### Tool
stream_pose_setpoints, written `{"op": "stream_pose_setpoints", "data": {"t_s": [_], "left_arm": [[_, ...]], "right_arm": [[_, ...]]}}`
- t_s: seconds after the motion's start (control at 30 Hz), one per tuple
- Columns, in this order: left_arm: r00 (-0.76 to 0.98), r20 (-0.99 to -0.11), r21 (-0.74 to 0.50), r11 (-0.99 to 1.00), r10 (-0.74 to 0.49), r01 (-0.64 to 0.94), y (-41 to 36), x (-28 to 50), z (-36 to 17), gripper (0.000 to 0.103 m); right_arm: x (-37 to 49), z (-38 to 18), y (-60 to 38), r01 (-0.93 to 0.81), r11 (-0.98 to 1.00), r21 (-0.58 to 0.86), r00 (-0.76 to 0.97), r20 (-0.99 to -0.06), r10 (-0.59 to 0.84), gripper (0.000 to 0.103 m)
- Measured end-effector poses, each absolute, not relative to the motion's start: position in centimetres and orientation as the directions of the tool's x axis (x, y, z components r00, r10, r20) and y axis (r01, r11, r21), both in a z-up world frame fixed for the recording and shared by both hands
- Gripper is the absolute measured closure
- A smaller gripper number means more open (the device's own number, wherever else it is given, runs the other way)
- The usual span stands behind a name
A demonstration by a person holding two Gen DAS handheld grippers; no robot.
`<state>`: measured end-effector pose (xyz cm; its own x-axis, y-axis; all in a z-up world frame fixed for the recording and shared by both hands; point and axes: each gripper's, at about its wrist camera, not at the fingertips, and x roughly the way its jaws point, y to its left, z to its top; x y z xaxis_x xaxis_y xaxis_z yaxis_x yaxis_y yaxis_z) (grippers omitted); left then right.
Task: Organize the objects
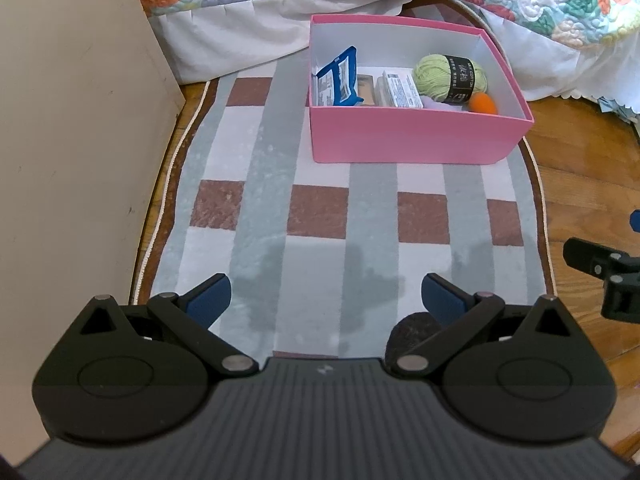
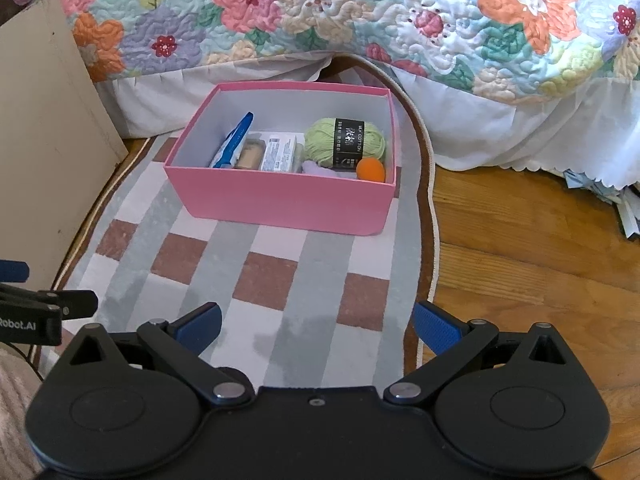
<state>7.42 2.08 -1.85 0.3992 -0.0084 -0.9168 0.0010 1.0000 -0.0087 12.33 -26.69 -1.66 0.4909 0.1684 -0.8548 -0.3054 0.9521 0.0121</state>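
Observation:
A pink box (image 1: 404, 136) (image 2: 280, 200) stands on the checked rug near the bed. Inside lie a blue packet (image 1: 340, 78) (image 2: 234, 140), a tan item (image 2: 250, 154), a white carton (image 1: 400, 90) (image 2: 278, 154), a green yarn ball (image 1: 450, 76) (image 2: 344, 142) and an orange ball (image 1: 483, 103) (image 2: 371, 169). My left gripper (image 1: 326, 300) is open and empty, low over the rug in front of the box. My right gripper (image 2: 318, 326) is open and empty, over the rug's right edge. A dark round thing (image 1: 416, 330) lies under my left gripper's right finger.
The checked rug (image 1: 280, 220) (image 2: 240, 272) lies on a wooden floor (image 2: 520, 260). A bed with a floral quilt (image 2: 360, 20) and white skirt is behind the box. A beige panel (image 1: 72, 140) (image 2: 44, 160) stands on the left. The other gripper shows at the views' edges.

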Motion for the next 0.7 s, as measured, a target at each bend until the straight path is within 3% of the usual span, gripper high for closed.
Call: {"op": "stream_pose_setpoints", "data": {"t_s": [0.7], "left_arm": [[0.396, -0.918, 0.014, 1.000, 0.016, -0.008, 2.02, 7.21, -1.89, 0.000]], "right_arm": [[11.92, -1.64, -26.93, -0.300, 0.954, 0.005, 0.491, -0.857, 0.159, 0.000]]}}
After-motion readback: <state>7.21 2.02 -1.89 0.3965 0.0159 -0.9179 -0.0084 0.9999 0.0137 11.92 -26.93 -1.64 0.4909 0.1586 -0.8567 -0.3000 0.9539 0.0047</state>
